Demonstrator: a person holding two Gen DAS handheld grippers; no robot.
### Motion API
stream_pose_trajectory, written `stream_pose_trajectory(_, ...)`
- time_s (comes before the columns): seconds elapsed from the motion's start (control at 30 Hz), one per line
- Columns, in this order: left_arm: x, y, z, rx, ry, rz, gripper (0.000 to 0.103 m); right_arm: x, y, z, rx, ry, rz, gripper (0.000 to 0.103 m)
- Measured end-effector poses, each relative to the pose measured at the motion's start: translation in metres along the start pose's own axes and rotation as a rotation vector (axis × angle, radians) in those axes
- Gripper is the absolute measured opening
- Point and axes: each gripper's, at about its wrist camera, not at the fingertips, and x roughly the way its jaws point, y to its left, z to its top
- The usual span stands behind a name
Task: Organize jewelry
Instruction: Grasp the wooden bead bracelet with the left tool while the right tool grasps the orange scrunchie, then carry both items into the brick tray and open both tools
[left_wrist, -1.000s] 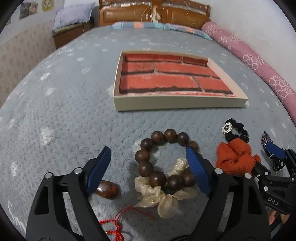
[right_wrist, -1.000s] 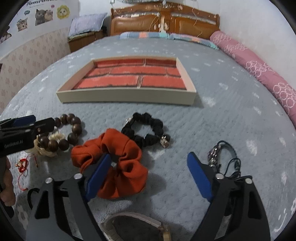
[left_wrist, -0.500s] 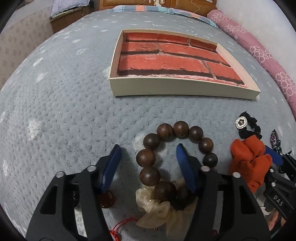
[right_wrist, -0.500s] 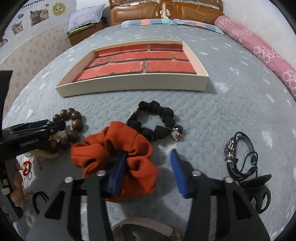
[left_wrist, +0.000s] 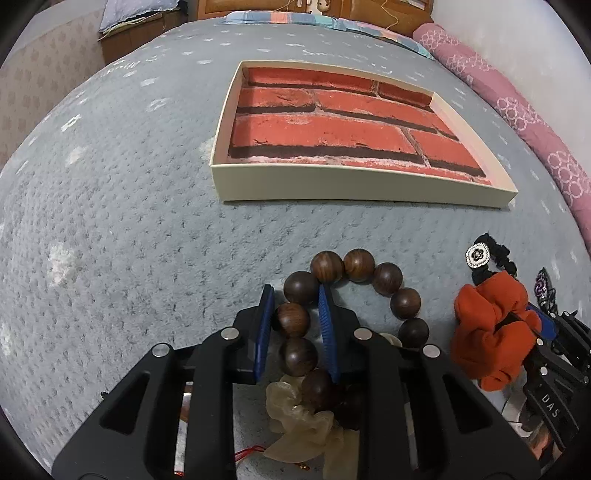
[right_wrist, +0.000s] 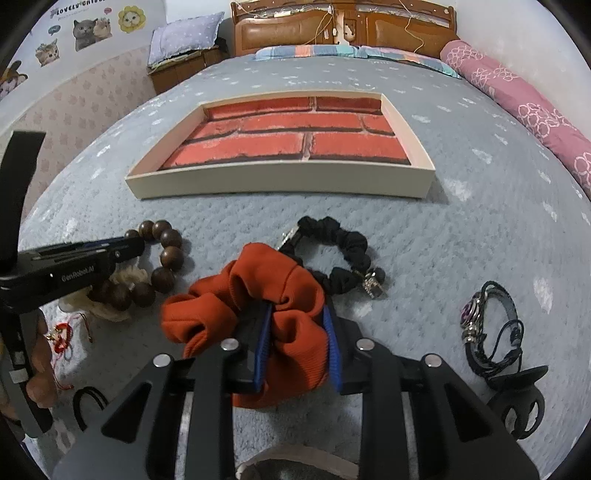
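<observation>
My left gripper (left_wrist: 293, 325) is shut on the left side of a dark wooden bead bracelet (left_wrist: 386, 278), which lies on the grey bedspread over a beige organza scrunchie (left_wrist: 306, 424). My right gripper (right_wrist: 297, 339) is shut on an orange scrunchie (right_wrist: 255, 284), also seen at the right of the left wrist view (left_wrist: 487, 325). A shallow cream tray (left_wrist: 354, 184) with a red brick-pattern floor stands beyond both; it also shows in the right wrist view (right_wrist: 280, 181) and holds nothing. The left gripper body (right_wrist: 74, 266) shows at the left of the right wrist view.
A black scrunchie with charms (right_wrist: 340, 251) lies just past the orange one. A dark cord bracelet with a purple charm (right_wrist: 487, 325), a black claw clip (right_wrist: 517, 398), a red string bracelet (right_wrist: 62, 332) and a black hair tie (right_wrist: 88, 402) lie around. A pink bolster (right_wrist: 524, 110) lines the right.
Both grippers moved forward and down and closed: the left onto the bead bracelet, the right onto the orange scrunchie.
</observation>
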Motion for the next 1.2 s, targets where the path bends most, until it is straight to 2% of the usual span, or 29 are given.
stream_pose_trajectory(0.13, -0.005, 0.003, 0.001, -0.024, -0.011, -0.024, 0.022, -0.005, -0.002, 0.002, 0.003, -0.016, 0.007, 0.026)
stream_pose_trajectory(0.33, -0.025, -0.009, 0.001, 0.015, -0.06, -0.031, 0.018, -0.015, -0.005, 0.006, 0.01, -0.047, 0.017, 0.025)
stream_pose_trajectory(0.73, -0.064, -0.03, 0.005, 0.082, -0.123, -0.062, 0.018, -0.033, -0.005, 0.02, 0.014, -0.089, 0.035, 0.022)
stream_pose_trajectory(0.9, -0.08, -0.035, 0.012, 0.084, -0.14, -0.094, 0.018, -0.038, -0.007, 0.029, 0.012, -0.101, 0.031, 0.021)
stream_pose_trajectory(1.2, -0.1, -0.043, 0.04, 0.102, -0.183, -0.104, 0.018, -0.048, -0.013, 0.061, 0.012, -0.142, 0.025, 0.021)
